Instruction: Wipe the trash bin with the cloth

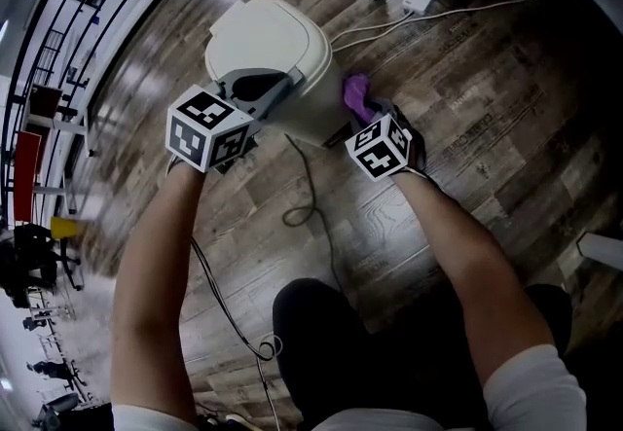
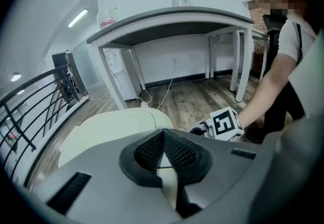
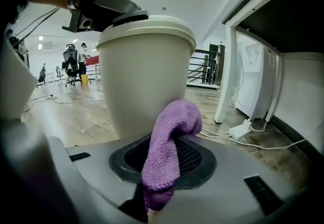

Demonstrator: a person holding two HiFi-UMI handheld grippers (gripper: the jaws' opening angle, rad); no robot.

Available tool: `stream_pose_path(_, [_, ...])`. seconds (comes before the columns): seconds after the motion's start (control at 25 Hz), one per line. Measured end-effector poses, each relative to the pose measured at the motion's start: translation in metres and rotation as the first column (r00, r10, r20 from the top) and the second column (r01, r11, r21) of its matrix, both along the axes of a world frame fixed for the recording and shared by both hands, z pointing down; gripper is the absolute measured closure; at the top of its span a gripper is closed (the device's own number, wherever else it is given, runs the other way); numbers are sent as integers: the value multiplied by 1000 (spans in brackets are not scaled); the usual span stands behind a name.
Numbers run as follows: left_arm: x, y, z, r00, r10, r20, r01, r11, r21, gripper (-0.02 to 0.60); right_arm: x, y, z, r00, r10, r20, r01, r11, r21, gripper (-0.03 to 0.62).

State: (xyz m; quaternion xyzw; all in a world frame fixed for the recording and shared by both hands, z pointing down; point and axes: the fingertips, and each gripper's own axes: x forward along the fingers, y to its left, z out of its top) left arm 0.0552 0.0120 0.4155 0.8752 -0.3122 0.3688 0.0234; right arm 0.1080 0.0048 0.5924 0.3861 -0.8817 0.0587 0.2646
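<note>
1. Trash bin (image 1: 313, 116): upright on wood floor (image 1: 467, 79), lid (image 1: 263, 30) on, long axis vertical, standing btwn the 2 grippers.
2. R gripper (image 3: 167, 142): jaws clamped on purple cloth (image 3: 169, 132). The cloth bunches up out of the jaws twd the bin.
3. Key relation: bin's side wall lies straight ahead of R gripper, just beyond the cloth tip. Touching or just beside, can't tell. Head view puts the cloth at the bin's right flank.
4. L gripper (image 2: 163, 132): jaws fully together, nothing btwn them. Tips sit at the lid's near edge, prob. steadying the bin.
5. Nearer hand for wiping = R, since it has the cloth. Next stroke prob. runs along the wall, up/down or round the curve.
6. Count: 1 bin, 1 cloth, 2 grippers.
</note>
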Motion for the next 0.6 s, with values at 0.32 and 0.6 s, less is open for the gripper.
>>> stream_pose_path(0.32, [0, 0, -1, 1000, -1, -2, 1, 1000, 1, 578, -40, 35, -3, 992, -120, -36, 122, 991, 59, 496])
stream_pose_path(0.6, [2, 1, -3, 1000, -4, -4, 4, 1000, 7, 578, -77, 61, 10, 978, -197, -70, 200, 979, 41, 496])
